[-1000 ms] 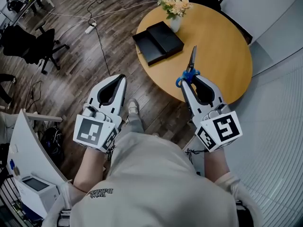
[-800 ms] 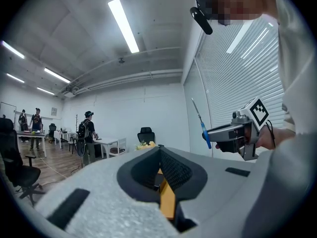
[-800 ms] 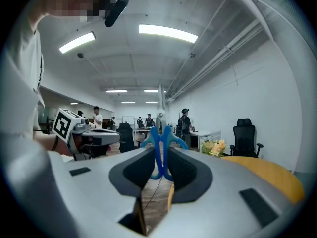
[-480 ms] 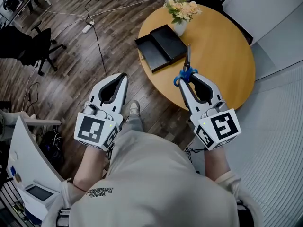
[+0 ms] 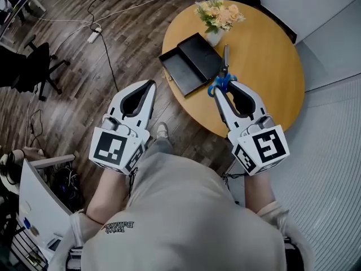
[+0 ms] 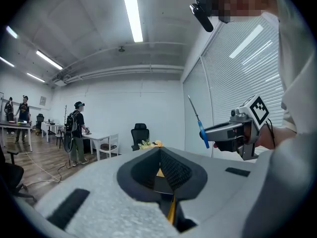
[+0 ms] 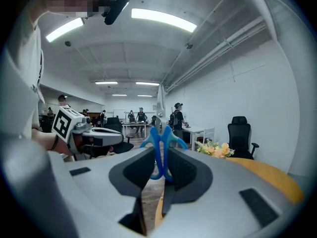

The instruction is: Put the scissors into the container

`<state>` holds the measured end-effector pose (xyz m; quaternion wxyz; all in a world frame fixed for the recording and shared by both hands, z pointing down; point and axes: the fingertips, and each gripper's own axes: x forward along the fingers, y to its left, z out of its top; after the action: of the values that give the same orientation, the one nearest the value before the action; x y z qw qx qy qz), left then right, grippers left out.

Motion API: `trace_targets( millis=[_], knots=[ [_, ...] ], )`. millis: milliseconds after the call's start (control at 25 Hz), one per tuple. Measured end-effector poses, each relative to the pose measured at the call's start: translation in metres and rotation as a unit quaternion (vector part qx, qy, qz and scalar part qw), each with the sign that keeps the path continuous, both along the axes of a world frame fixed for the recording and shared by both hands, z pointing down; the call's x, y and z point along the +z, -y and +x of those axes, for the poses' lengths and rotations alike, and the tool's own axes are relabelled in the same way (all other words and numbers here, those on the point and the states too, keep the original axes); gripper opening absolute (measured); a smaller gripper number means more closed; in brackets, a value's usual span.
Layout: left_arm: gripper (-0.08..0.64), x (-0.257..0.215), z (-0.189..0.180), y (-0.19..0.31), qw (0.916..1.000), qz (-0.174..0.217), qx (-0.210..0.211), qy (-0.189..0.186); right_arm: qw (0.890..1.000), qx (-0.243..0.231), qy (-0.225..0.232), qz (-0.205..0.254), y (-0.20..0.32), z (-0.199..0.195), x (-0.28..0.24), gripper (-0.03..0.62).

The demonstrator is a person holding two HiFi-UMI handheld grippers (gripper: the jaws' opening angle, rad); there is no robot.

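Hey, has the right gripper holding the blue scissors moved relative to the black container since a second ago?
Yes. The right gripper has carried the blue-handled scissors left, up to the open black container's right edge.

Dark wood floor (image 5: 84,95), round wooden table (image 5: 265,49) (flowers (image 5: 220,16) on it), white walls (image 6: 124,108), ceiling strip lights (image 6: 131,9)

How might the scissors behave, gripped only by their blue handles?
Probably stiff: the scissors stick straight out from the right gripper. Pinched only at the handles, they may pivot or slip. Blades look closed, so unlikely to flop open.
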<state>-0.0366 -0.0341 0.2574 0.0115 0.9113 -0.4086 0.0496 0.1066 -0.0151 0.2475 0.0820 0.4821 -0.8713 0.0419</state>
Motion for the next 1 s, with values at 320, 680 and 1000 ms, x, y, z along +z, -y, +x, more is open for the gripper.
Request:
trace_targets(
  millis=[320, 680, 1000],
  knots=[
    [0.021, 0.004, -0.023, 0.067, 0.9995, -0.013, 0.027, -0.006, 0.999, 0.026, -0.015, -0.020, 0.060, -0.025, 0.006, 0.094],
    [0.021, 0.011, -0.039, 0.127, 0.9973, -0.024, 0.069, -0.003, 0.998, 0.054, -0.015, -0.029, 0.118, -0.053, 0.013, 0.094],
    [0.021, 0.031, -0.048, 0.151, 0.9949, -0.049, 0.088, -0.007, 0.996, 0.064, -0.023, -0.050, 0.145, -0.066, 0.029, 0.094]
  ],
)
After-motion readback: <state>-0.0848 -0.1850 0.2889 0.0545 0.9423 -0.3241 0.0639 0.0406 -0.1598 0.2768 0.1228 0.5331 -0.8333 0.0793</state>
